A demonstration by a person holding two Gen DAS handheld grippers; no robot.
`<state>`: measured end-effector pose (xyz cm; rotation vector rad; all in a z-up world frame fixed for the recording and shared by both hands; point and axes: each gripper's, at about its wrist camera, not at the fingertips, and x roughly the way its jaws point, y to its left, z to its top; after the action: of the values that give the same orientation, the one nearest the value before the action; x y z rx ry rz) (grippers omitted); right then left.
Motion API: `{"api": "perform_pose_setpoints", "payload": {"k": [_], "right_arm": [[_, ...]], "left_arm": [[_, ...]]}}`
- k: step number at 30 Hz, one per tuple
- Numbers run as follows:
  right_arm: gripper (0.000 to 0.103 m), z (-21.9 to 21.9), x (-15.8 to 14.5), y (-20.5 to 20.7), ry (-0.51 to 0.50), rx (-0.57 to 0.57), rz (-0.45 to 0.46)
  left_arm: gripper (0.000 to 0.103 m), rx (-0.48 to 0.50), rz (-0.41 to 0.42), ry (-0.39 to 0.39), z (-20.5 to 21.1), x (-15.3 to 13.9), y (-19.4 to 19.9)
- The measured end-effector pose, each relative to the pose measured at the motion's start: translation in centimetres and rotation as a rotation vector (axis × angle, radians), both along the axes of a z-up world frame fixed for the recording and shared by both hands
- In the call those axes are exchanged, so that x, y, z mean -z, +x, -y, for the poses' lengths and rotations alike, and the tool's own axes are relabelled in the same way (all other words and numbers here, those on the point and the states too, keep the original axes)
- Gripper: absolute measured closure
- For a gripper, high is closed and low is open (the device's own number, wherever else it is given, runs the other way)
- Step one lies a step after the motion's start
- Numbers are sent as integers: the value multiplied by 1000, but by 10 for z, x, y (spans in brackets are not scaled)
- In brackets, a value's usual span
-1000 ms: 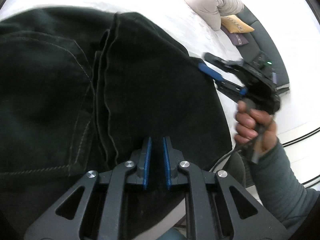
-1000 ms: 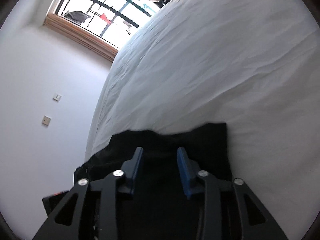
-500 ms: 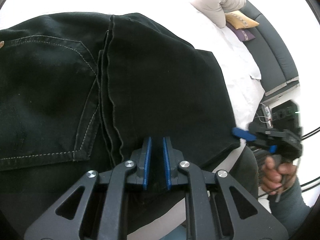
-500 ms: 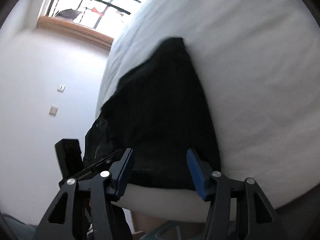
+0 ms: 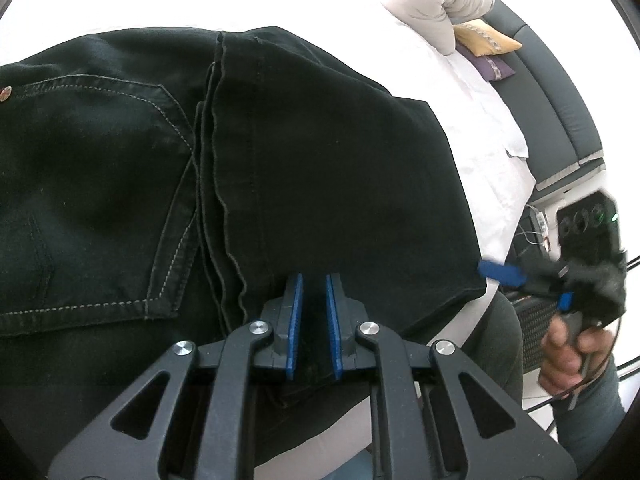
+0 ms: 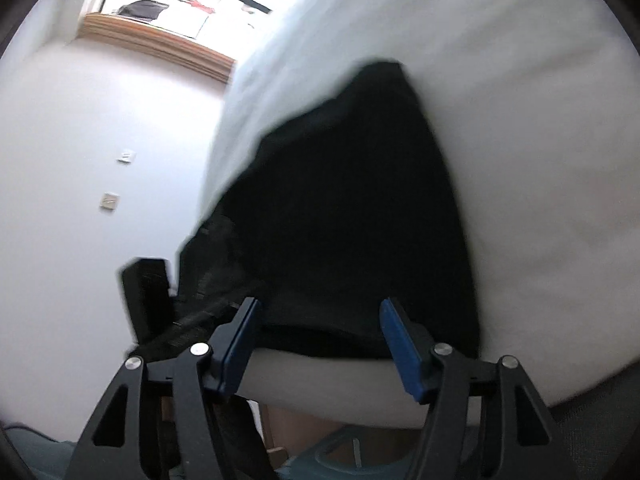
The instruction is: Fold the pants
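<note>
Black pants lie folded on the white bed, a leg laid over the seat with its stitched back pocket. My left gripper is shut on the near edge of the pants, black cloth between its blue pads. My right gripper is open and empty, held just off the bed's near edge, facing the pants. It also shows in the left wrist view, beside the pants' right corner.
Pillows and a dark headboard are at the far right of the bed. A wall with a window is left of the bed. The person's legs are below the bed edge.
My right gripper let go of the pants leg, opened wide and pulled back off the bed's near edge. The folded leg now lies flat. My left gripper kept its hold.
</note>
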<state>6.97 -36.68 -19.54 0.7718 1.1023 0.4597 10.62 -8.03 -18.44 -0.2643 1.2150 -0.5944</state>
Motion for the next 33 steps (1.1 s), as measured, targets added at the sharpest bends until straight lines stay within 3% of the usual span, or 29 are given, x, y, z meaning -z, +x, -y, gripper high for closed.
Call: {"api": "perform_pose_setpoints", "payload": {"k": [8,10,11,12,15,17,21,23,25,27,28,29,31,33], "right_arm": [[34,-42,-15,76,19,-115,55],[18,-48,-4,93,-47,-105,25],[18,-51,12,104,-139,-79,-34],[20,-53,21,109,-162,-76,-61],[18,-56,13,102,-178,-61,-7],[18,-59,5,92,-167,-57,13],[18,-63,-4,72,1,-50,74],[18,-68,-2,68,69,-41,80],[18,-66,2,63,113,-24,68],[18,-66,5,61,145,-2,52],[18,-66,6,60,156,3,48],[18,-66,6,59,157,6,47],[18,-70,7,58,134,0,44],[19,-74,2,58,119,-8,39]], "left_arm": [[91,3,-2,-16,-3,2,1],[91,-3,-1,-19,-5,-1,0],[91,-12,8,-20,-8,-6,-3],[91,-22,17,-17,-11,-10,-5],[91,-86,79,-56,-41,-33,-25],[91,-159,130,-72,-72,-48,-43],[91,-349,208,-115,-152,-68,-85],[91,-440,223,-129,-185,-70,-99],[89,-575,197,-205,-225,-61,-111],[69,-696,159,-252,-252,-48,-117],[36,-741,150,-279,-261,-44,-119],[18,-786,156,-324,-269,-40,-123],[17,-863,174,-385,-280,-31,-128],[16,-852,159,-441,-285,-21,-124]]}}
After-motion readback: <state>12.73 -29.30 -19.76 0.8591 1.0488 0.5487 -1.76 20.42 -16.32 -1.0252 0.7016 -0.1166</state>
